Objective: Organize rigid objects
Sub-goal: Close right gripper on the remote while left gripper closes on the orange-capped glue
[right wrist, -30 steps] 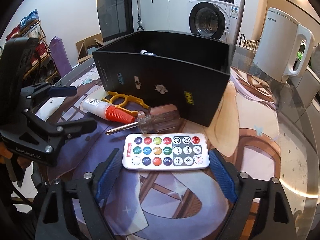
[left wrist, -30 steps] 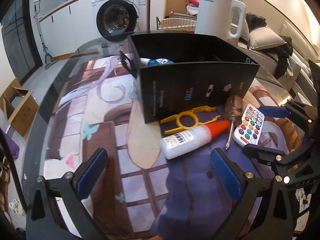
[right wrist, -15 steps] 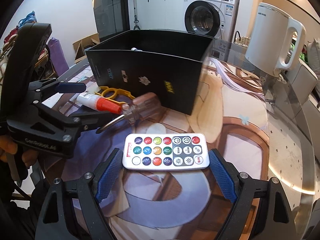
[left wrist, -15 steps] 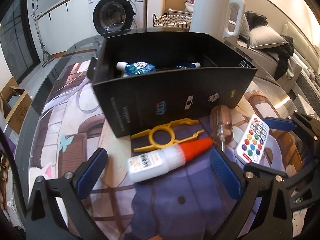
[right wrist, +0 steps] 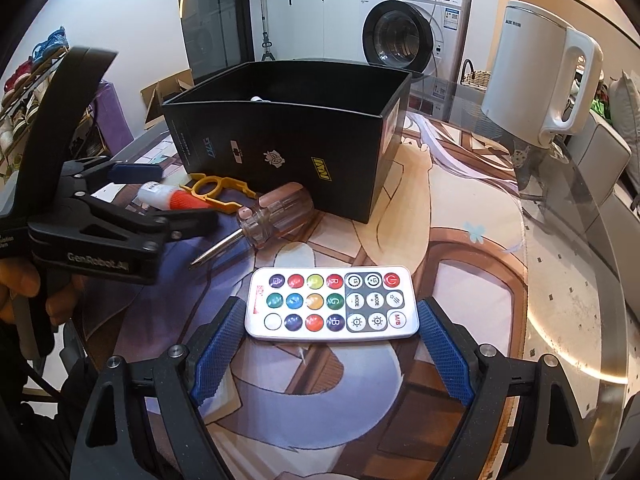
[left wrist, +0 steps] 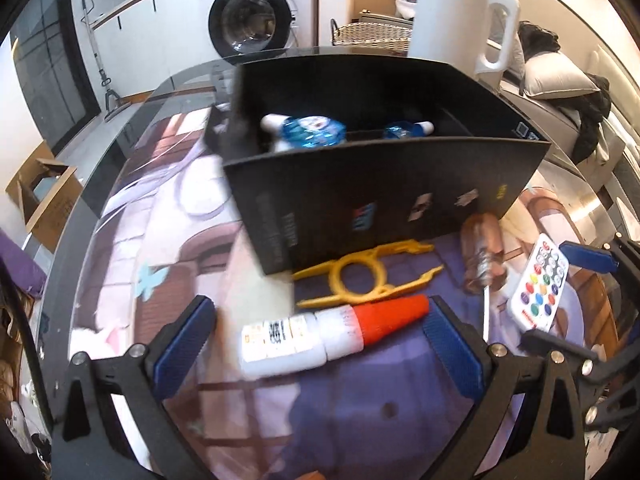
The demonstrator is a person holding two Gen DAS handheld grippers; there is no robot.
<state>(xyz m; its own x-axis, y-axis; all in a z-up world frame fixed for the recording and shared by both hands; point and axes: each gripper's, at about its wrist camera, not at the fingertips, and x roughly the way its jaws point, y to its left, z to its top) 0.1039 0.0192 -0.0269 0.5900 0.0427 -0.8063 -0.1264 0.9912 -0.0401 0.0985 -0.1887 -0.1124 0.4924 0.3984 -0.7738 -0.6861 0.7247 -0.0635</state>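
Observation:
A white glue bottle with a red cap (left wrist: 332, 334) lies on the printed mat between the blue pads of my open left gripper (left wrist: 320, 348), with a gap at its base end. Behind it lie a yellow plastic tool (left wrist: 360, 276) and a clear-handled screwdriver (left wrist: 482, 256), in front of a black box (left wrist: 360, 184) holding two blue items (left wrist: 312, 132). My right gripper (right wrist: 330, 344) is shut on a white remote (right wrist: 332, 300) with coloured buttons, its pads against the two short ends, low over the mat. The left gripper (right wrist: 168, 196) also shows at the left of the right wrist view.
A white kettle (right wrist: 536, 68) stands on the round glass table (right wrist: 580, 240) behind and to the right of the box (right wrist: 280, 152). Past the table are a washing machine, a wicker basket, cardboard boxes on the floor and a sofa with cushions.
My left gripper has closed in on the glue bottle, which now lies between its fingers. The right gripper has shifted slightly right over the mat, carrying the remote away from the screwdriver.

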